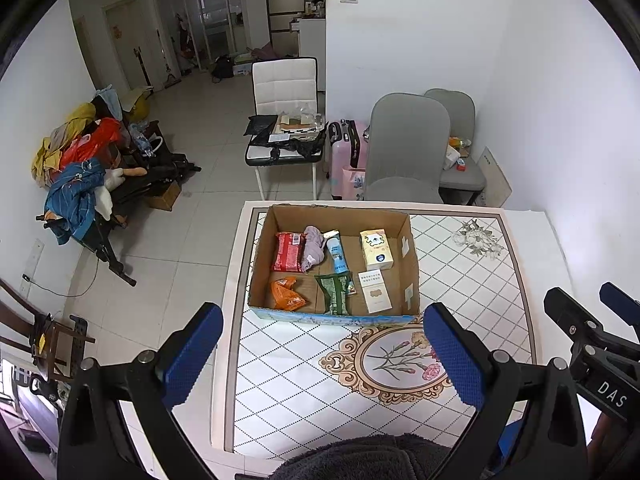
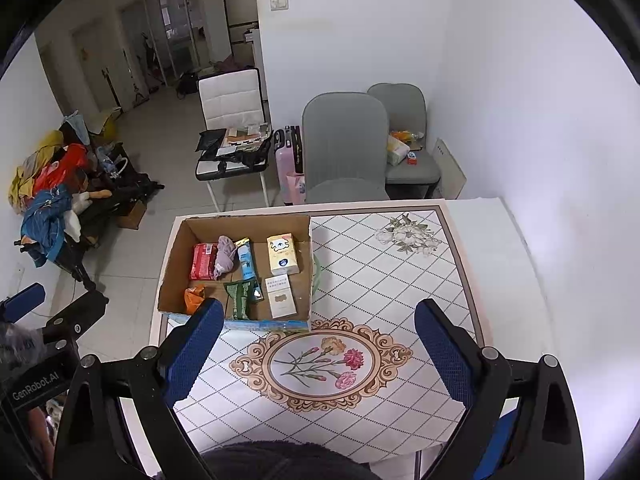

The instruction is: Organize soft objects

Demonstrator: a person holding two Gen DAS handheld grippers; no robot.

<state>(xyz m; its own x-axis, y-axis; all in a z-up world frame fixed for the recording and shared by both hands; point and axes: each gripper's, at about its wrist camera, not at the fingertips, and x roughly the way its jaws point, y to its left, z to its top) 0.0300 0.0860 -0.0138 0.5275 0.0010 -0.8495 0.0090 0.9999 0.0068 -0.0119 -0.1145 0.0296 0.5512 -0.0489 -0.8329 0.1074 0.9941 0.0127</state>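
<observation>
A cardboard box [image 1: 408, 240] [image 2: 176, 248] stands on the table's far left. In it lie a red packet [image 1: 289, 253] [image 2: 205, 261], a mauve cloth [image 1: 313, 247] [image 2: 225, 256], a blue tube [image 1: 337, 252] [image 2: 246, 261], a yellow tissue box [image 1: 376, 249] [image 2: 282, 254], an orange packet [image 1: 287, 294] [image 2: 194, 297], a green packet [image 1: 334, 294] [image 2: 240, 298] and a white card box [image 1: 375, 291] [image 2: 281, 296]. My left gripper [image 1: 326, 354] and right gripper [image 2: 318, 350] are both open and empty, held above the table in front of the box.
The table [image 1: 480, 280] [image 2: 400, 280] has a diamond-patterned cloth with a flower medallion. Behind it stand two grey chairs [image 1: 404, 148] [image 2: 344, 144], a pink suitcase [image 1: 346, 152] and a white chair with clutter [image 1: 286, 128]. A clothes pile [image 1: 80, 172] lies at the left wall.
</observation>
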